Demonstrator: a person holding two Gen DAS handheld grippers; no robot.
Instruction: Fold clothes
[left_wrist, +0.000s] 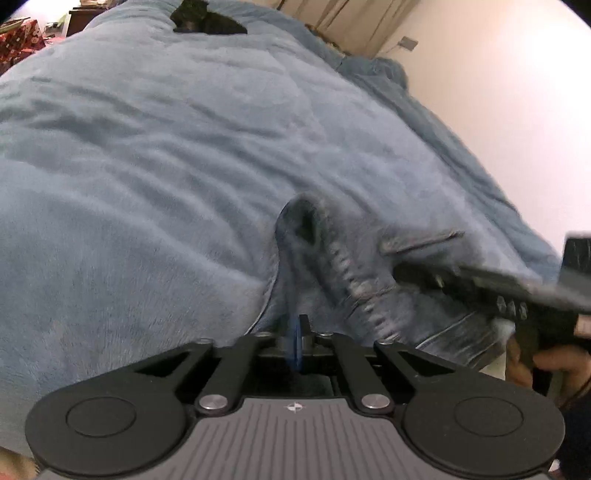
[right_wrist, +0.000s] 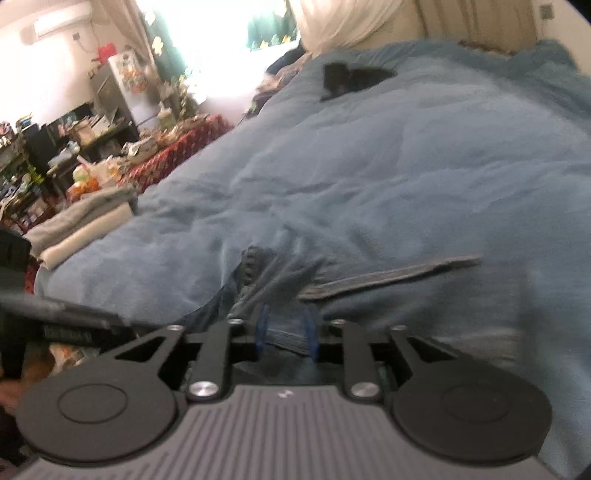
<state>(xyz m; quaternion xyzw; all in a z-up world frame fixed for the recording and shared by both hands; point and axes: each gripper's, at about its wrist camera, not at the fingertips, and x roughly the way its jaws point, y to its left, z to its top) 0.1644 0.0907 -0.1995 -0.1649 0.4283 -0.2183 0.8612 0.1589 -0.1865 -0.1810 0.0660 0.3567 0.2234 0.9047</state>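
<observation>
A pair of blue jeans (left_wrist: 354, 266) lies on a blue fleece blanket (left_wrist: 166, 166), with its zipper fly and a pocket edge showing. My left gripper (left_wrist: 295, 341) is shut on the jeans' waist edge next to the fly. In the right wrist view the jeans (right_wrist: 369, 291) lie close ahead. My right gripper (right_wrist: 286, 332) stands partly closed around the denim waistband, its blue pads a band's width apart with cloth between them. The right gripper also shows at the right in the left wrist view (left_wrist: 480, 280), held in a hand.
The blanket covers the bed (right_wrist: 406, 166). A black garment (right_wrist: 351, 79) lies at the far end, also seen in the left wrist view (left_wrist: 207, 18). Folded grey and white clothes (right_wrist: 81, 225) are stacked at the left bed edge. A cluttered table (right_wrist: 155, 147) stands beyond.
</observation>
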